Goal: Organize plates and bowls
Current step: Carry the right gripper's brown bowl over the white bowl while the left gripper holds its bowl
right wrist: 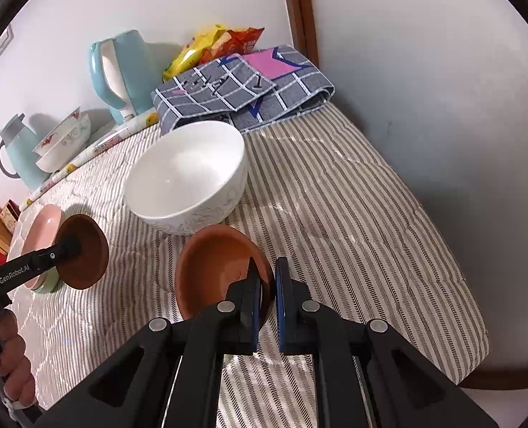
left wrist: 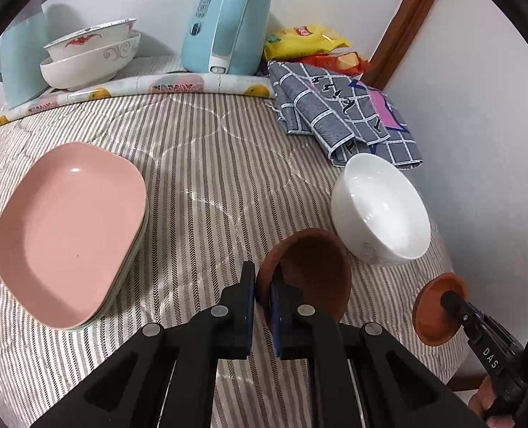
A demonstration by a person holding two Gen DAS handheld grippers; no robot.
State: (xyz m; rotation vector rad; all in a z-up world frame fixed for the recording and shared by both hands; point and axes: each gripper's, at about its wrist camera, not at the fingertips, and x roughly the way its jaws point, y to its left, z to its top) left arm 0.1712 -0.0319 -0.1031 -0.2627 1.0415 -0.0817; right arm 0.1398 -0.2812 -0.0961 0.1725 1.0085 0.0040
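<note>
My left gripper (left wrist: 262, 280) is shut on the rim of a small brown saucer (left wrist: 310, 271) and holds it tilted above the striped cloth; the same saucer shows at the left of the right wrist view (right wrist: 85, 249). My right gripper (right wrist: 268, 278) is shut on the rim of a second brown saucer (right wrist: 217, 267), which also shows in the left wrist view (left wrist: 436, 308). A white bowl (left wrist: 381, 210) (right wrist: 189, 178) stands just beyond both saucers. A pink plate (left wrist: 67, 228) lies on top of a stack at the left.
Two stacked patterned bowls (left wrist: 89, 53), a blue kettle (left wrist: 228, 18), a blue jug (left wrist: 21, 57), snack bags (left wrist: 306, 41) and a folded checked cloth (left wrist: 342, 110) sit along the back wall. The wall (right wrist: 442, 107) and the table's edge lie at the right.
</note>
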